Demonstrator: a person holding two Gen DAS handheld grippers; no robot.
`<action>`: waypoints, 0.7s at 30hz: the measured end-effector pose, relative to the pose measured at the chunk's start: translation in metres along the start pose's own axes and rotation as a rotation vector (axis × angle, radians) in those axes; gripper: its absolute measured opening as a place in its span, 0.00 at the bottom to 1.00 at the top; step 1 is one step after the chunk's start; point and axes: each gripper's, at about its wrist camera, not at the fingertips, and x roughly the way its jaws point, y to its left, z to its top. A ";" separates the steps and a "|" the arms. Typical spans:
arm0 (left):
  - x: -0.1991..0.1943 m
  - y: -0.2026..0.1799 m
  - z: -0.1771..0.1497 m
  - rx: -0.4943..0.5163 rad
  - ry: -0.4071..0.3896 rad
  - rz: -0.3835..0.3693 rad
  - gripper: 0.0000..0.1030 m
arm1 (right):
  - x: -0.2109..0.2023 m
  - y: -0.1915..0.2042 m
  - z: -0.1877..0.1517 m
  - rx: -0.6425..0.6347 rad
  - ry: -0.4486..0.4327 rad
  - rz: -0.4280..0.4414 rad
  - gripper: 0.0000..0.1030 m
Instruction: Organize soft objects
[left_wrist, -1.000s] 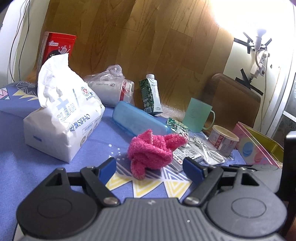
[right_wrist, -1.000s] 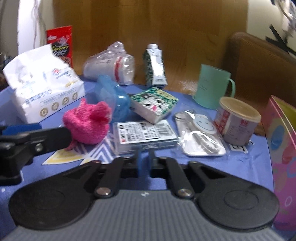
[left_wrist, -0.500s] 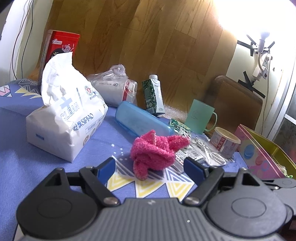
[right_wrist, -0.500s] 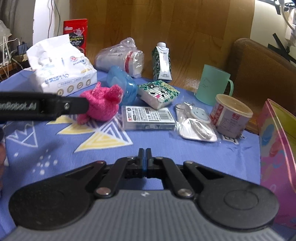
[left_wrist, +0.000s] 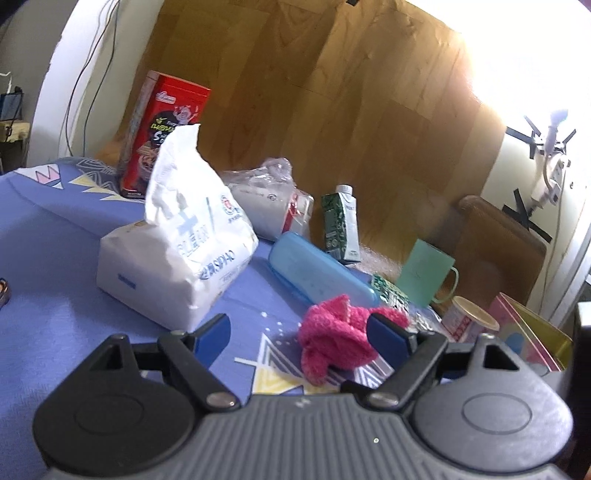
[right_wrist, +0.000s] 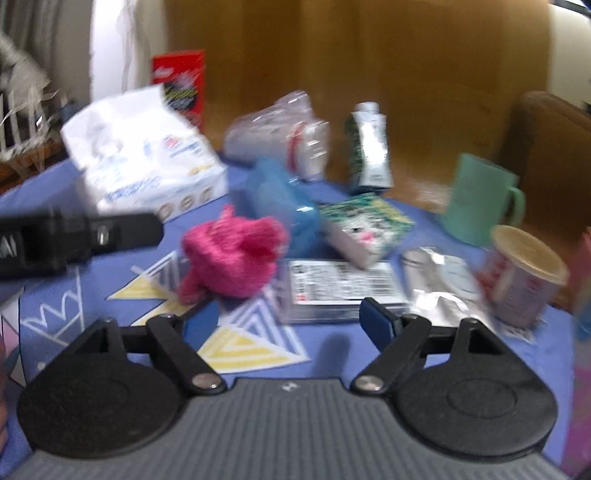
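A pink fluffy sock bundle (left_wrist: 338, 341) lies on the blue patterned tablecloth (left_wrist: 55, 236); it also shows in the right wrist view (right_wrist: 236, 258). A white tissue pack (left_wrist: 177, 247) stands to its left, also in the right wrist view (right_wrist: 144, 158). My left gripper (left_wrist: 301, 334) is open, the sock just ahead near its right finger. My right gripper (right_wrist: 291, 321) is open and empty, the sock ahead to its left. The left gripper's body (right_wrist: 74, 240) shows in the right wrist view.
Behind the sock lie a blue case (left_wrist: 317, 277), a green-patterned box (right_wrist: 365, 229), a labelled flat box (right_wrist: 340, 291) and a foil packet (right_wrist: 447, 288). A milk carton (left_wrist: 341, 225), bagged cups (left_wrist: 269, 206), red tin (left_wrist: 162, 136), green mug (left_wrist: 428, 273), paper cup (right_wrist: 524, 273) and pink box (left_wrist: 524, 339) stand around.
My right gripper has opened from shut and moved forward toward the sock. My left gripper has drawn back and swung left, so the sock now sits by its right finger.
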 end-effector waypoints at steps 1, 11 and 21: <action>0.001 0.001 0.000 -0.003 0.001 0.004 0.81 | 0.001 0.003 0.002 -0.014 -0.005 0.004 0.82; 0.002 0.002 0.001 -0.003 0.001 0.036 0.81 | -0.002 0.013 0.002 -0.164 -0.043 -0.077 0.04; 0.006 0.013 0.004 -0.059 0.015 0.064 0.81 | -0.015 -0.006 -0.009 -0.069 -0.031 -0.128 0.02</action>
